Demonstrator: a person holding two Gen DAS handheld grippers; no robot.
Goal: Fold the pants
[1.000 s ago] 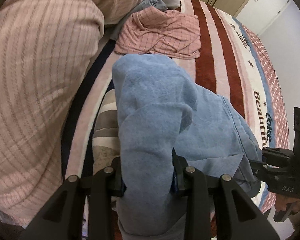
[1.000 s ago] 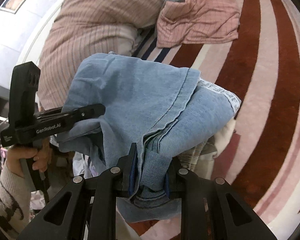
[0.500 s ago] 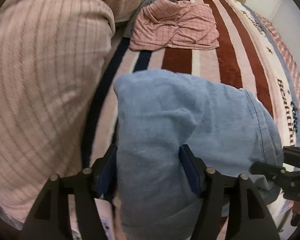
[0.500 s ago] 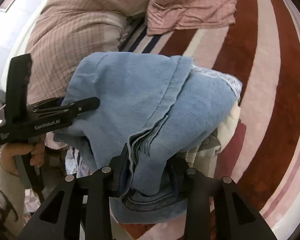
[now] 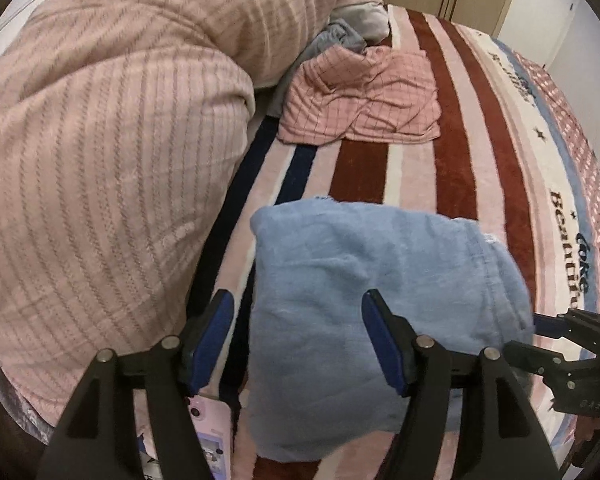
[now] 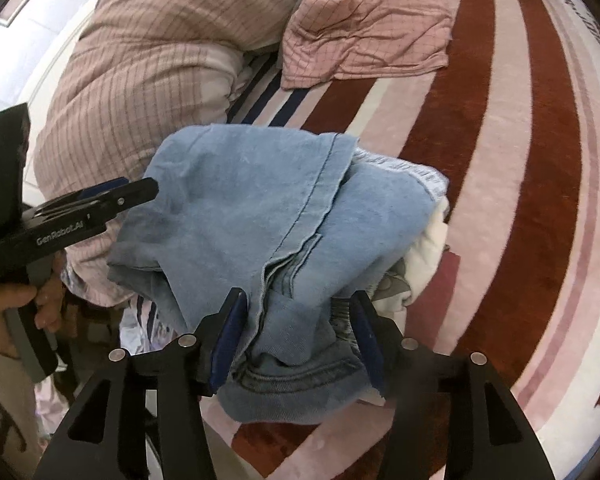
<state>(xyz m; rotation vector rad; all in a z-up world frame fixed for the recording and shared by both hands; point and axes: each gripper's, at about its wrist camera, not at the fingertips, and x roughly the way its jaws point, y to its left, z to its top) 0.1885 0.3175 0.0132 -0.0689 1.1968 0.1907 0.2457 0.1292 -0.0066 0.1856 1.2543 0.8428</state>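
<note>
The light blue denim pants (image 5: 380,300) lie folded in a thick bundle on the striped bed blanket (image 5: 452,168); they also show in the right wrist view (image 6: 260,216). My left gripper (image 5: 296,320) is open, its blue pads spread wide at the bundle's near left end. My right gripper (image 6: 298,320) is open too, its pads on either side of the waistband end without pinching it. The left gripper shows from the side in the right wrist view (image 6: 100,200), and the right gripper at the right edge of the left wrist view (image 5: 572,344).
A pink checked garment (image 5: 360,96) lies crumpled further up the bed. A big pink striped duvet (image 5: 100,140) fills the left side. A phone in a pink case (image 5: 212,432) lies below my left gripper. White patterned cloth (image 6: 428,264) sticks out under the pants.
Both grippers have opened and let go of the pants, which have dropped onto the blanket as a folded bundle. Both grippers have drawn back a little.
</note>
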